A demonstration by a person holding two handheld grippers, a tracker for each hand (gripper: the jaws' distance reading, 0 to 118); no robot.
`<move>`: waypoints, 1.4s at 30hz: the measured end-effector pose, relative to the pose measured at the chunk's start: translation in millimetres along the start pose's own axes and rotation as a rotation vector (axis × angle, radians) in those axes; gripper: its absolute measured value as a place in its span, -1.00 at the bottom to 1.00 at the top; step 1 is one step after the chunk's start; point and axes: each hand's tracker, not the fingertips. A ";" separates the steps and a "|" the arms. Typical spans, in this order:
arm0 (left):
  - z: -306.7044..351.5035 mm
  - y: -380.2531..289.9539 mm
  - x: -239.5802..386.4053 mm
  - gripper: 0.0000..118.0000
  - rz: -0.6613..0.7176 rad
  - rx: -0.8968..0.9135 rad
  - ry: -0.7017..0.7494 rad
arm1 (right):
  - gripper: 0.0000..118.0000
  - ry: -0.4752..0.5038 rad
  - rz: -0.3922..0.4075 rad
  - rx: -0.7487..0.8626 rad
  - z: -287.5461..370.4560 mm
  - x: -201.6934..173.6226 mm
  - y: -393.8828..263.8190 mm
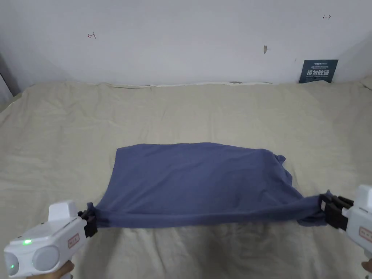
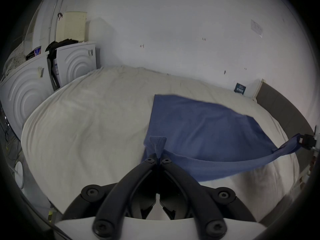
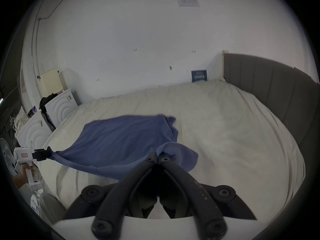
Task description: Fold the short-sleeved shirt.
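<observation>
Beige bedding [image 1: 218,109], creased all over, covers a wide bed that runs back to a white wall [image 1: 181,43], and a small dark sign [image 1: 318,71] leans where the two meet at the far right. On the near half of the bed lies the blue short-sleeved shirt [image 1: 196,181], its far edge flat on the sheet and its near edge lifted clear and stretched into a taut band from left to right.

At the near left, the left gripper [image 1: 90,221] has its jaws pressed together on a bunched corner of that edge; in the left gripper view a little tuft of hem pokes out past the tips of the left gripper [image 2: 158,158]. At the near right, the right gripper [image 1: 324,207] pinches the opposite corner the same way, jaws closed on the cloth (a loose fold of blue sags just beyond them in the right gripper view [image 3: 158,157]).

Along the shirt's far right corner the fabric is rumpled rather than smooth.

Off to the left of the bed stand two white cabinets [image 2: 76,60] with ringed fronts, a cream basket [image 2: 73,26] sitting on top by the wall. A grey padded headboard [image 3: 270,81] closes off the right side.
</observation>
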 end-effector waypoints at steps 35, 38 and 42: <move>114.4 4.3 59.7 0.99 -0.102 0.329 0.056 | 0.87 -0.130 0.069 0.250 76.1 -60.1 -4.6; 127.8 15.0 77.5 0.94 -0.119 0.435 0.060 | 0.85 -0.133 0.101 0.339 89.3 -77.0 6.0; 139.1 16.7 94.9 -0.12 -0.117 0.514 0.034 | 0.04 -0.162 0.149 0.392 100.4 -94.7 8.5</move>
